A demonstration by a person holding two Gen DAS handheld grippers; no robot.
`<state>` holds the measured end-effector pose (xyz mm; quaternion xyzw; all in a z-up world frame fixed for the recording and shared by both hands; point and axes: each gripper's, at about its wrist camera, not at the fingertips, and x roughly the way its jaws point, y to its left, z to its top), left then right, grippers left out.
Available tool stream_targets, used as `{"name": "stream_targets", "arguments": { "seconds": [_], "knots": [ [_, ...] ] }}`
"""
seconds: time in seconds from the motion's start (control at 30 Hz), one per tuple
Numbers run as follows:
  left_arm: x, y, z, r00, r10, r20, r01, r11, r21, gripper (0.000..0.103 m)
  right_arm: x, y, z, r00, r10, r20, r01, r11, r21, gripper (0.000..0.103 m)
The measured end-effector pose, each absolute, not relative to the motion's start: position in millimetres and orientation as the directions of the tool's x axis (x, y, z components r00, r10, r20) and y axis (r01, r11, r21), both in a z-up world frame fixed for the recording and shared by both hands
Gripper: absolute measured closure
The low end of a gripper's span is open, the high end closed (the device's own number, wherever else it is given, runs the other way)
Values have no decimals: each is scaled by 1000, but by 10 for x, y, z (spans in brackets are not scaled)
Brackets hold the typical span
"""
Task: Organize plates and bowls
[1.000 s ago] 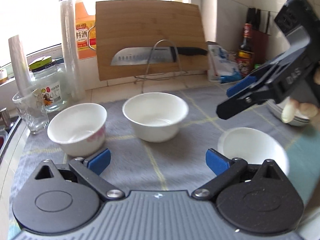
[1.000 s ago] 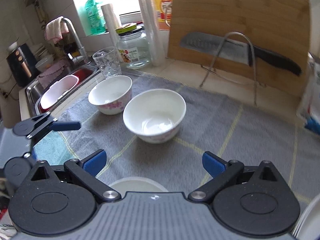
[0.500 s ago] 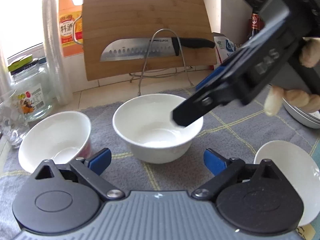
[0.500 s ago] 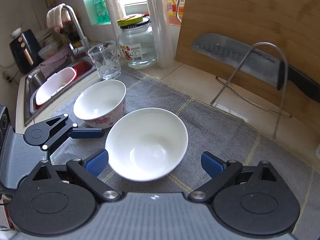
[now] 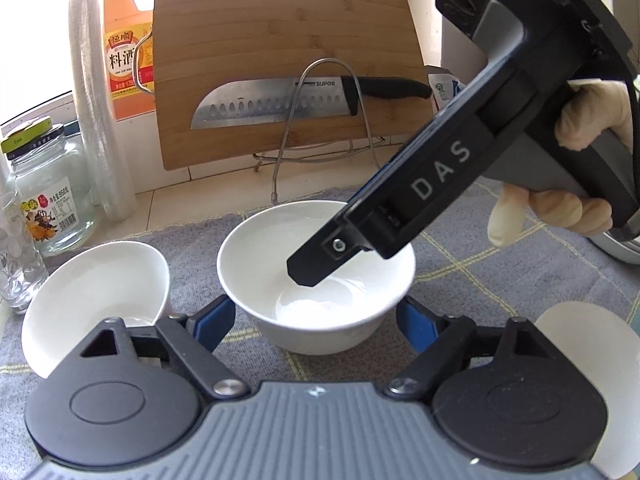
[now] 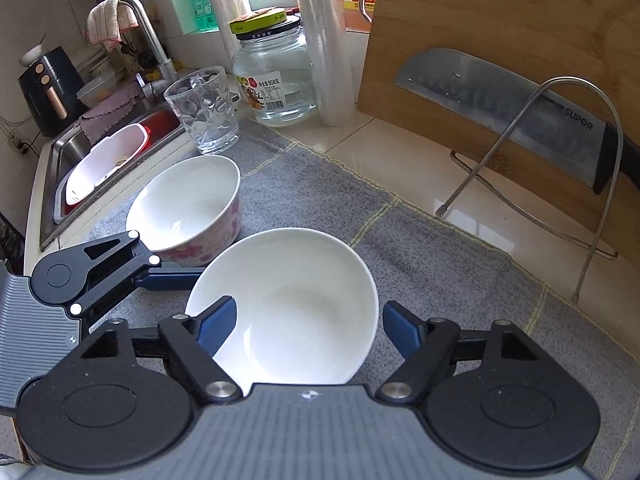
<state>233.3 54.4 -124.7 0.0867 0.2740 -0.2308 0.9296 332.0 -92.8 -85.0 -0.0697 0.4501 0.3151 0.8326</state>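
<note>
A plain white bowl (image 5: 316, 276) (image 6: 296, 304) stands upright on the grey mat. My right gripper (image 6: 308, 322) is open; its left finger is inside the bowl and its right finger outside the rim. In the left wrist view one right finger (image 5: 320, 260) dips into the bowl. My left gripper (image 5: 316, 320) is open just in front of the bowl, its fingers level with both sides. A floral bowl (image 5: 96, 296) (image 6: 188, 204) stands to the left. A white dish (image 5: 592, 368) lies at the right.
A wooden cutting board (image 5: 280, 60) with a knife (image 5: 304, 100) on a wire stand leans at the back. A glass jar (image 6: 276, 76), a tumbler (image 6: 204, 112), a film roll (image 6: 324, 40) and a sink (image 6: 100, 160) are to the left. Stacked plates (image 5: 616, 244) sit at the right.
Both grippers have moved in on the plain white bowl. The right gripper has come down, its left finger now inside the rim. The left gripper is closer to the bowl's near side.
</note>
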Motion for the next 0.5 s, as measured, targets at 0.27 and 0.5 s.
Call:
{"name": "stream_targets", "arguments": {
  "seconds": [0.27,0.5],
  "knots": [
    [2326,549,-1258,742,-387,-547,481,876,32,17,3353,-933,-862,386,470,-794,-582,791,186,26],
    [2328,537,-1232,732,-397,-553,497,867,35,17,3342,-956,-849,381,469,-797,-566,800,200,27]
  ]
}}
